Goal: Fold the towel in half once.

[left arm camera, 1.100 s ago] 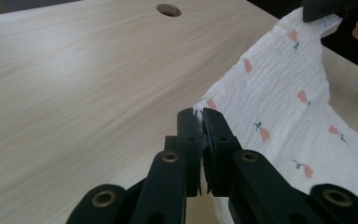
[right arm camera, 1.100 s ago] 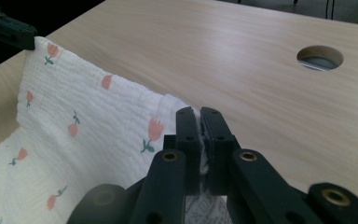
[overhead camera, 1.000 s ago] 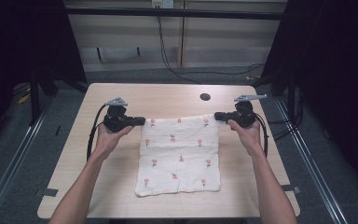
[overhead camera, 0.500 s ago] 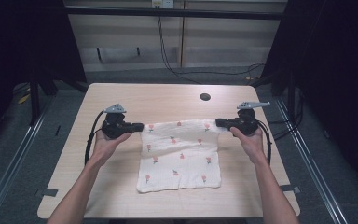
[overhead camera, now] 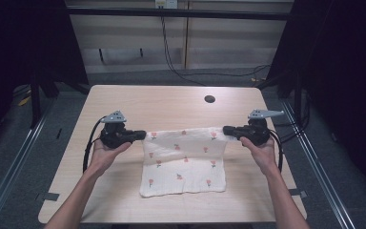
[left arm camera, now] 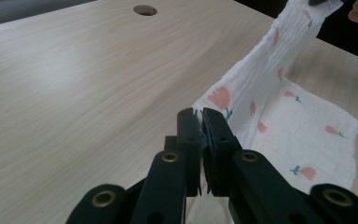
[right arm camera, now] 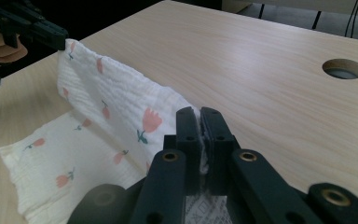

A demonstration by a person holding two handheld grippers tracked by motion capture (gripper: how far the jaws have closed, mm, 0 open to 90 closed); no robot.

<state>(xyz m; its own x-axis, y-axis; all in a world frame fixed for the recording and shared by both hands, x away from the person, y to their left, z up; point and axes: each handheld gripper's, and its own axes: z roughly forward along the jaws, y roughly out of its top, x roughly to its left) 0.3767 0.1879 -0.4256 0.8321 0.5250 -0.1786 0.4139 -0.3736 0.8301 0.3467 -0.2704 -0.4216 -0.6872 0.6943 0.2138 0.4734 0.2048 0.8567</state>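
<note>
Looking down from the high view, the left gripper and the right gripper each pinch a far corner of the cloth, a white square printed with small pink flowers, lying in the middle of the table. A second ago the cloth lay flat, with the grippers at its far corners; now the far edge is raised and pulled taut between them, and both hands have come nearer, so the far part hangs over the part that lies flat. The near edge rests on the wood. That suggests a fold is under way, far edge toward near edge, about a third done.

Seen from the left gripper view, the left gripper is clenched on the cloth's corner, fabric squeezed between the two black jaws. From there the raised edge runs up toward the far right, where the other gripper holds it, while the flat part lies on the table at the right.

Seen from the right gripper view, the right gripper is likewise clamped on its corner of the cloth. The lifted strip stretches away to the far left, where the left gripper grips it. Below it the flat part spreads on the table, so the edge has yet to be carried down and laid.
</note>
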